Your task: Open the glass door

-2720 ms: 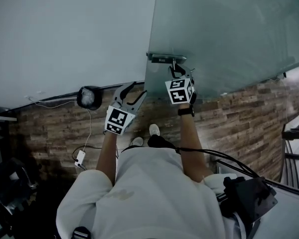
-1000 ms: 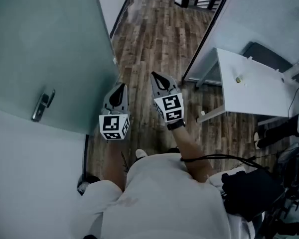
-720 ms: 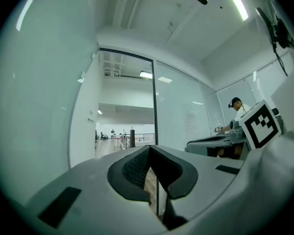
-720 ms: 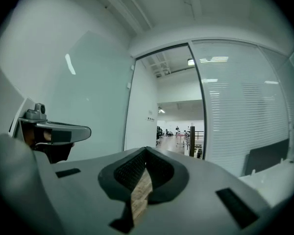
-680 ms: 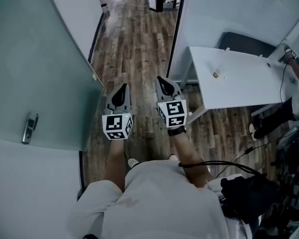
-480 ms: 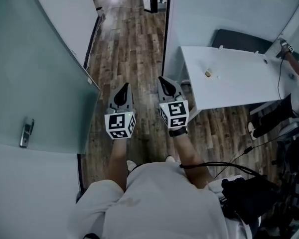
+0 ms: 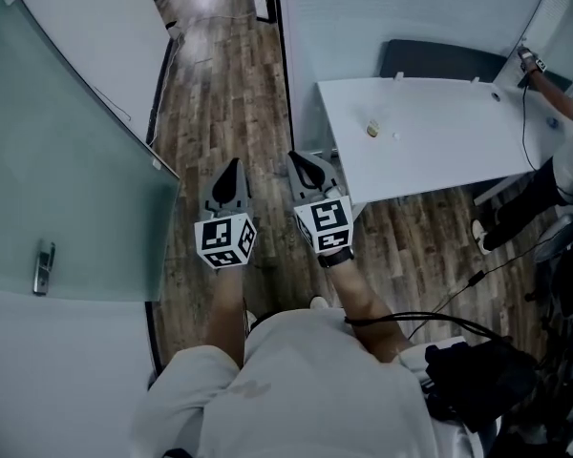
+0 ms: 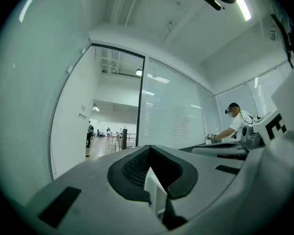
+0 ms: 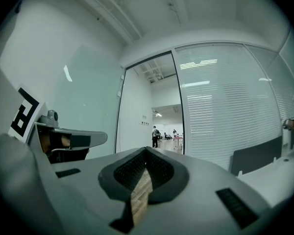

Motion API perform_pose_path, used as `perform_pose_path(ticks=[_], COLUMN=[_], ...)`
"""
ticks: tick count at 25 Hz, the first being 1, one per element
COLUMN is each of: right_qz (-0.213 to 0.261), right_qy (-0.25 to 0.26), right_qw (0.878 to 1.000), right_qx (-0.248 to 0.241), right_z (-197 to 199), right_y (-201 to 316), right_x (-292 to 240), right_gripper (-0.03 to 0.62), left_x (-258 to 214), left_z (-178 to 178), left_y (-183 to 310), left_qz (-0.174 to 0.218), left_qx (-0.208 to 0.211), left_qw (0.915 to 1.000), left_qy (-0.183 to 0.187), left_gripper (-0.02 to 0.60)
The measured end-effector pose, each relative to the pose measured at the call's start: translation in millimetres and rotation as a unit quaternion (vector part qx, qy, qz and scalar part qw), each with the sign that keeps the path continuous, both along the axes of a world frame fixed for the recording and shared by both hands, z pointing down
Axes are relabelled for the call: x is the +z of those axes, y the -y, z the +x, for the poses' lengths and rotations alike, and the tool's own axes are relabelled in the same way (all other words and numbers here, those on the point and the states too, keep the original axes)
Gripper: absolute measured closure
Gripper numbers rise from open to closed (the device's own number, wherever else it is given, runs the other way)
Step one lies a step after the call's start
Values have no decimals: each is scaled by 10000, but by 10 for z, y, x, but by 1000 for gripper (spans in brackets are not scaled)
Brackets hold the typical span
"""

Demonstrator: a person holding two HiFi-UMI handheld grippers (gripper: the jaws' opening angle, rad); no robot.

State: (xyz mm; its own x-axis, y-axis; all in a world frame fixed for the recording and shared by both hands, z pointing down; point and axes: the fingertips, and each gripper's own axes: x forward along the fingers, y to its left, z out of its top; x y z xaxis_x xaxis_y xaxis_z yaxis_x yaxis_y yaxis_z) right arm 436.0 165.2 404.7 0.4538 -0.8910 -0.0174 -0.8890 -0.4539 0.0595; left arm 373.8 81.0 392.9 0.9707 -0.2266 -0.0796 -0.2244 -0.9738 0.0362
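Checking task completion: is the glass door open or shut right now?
Open. The glass door stands swung aside at left; wood floor runs unobstructed through the doorway ahead.

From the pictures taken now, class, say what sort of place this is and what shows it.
Most likely an office: a frosted glass door with a metal handle, glazed partition walls with blinds, and a white desk on wood-plank flooring.
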Motion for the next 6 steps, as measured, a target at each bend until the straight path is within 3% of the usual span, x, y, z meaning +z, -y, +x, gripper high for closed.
perform_pose_path(ticks=[6], right_qz=[21], right_qy=[-26], right_qw=[10000], right_qx=[-13], right_z=[92], right_y=[-250], right_x=[-12], right_gripper=[591], left_x=[60], left_z=[166], left_y=[-256], left_qz=[-26], left_qx=[27], left_qw=[9999], left_qy=[130], left_gripper=[578])
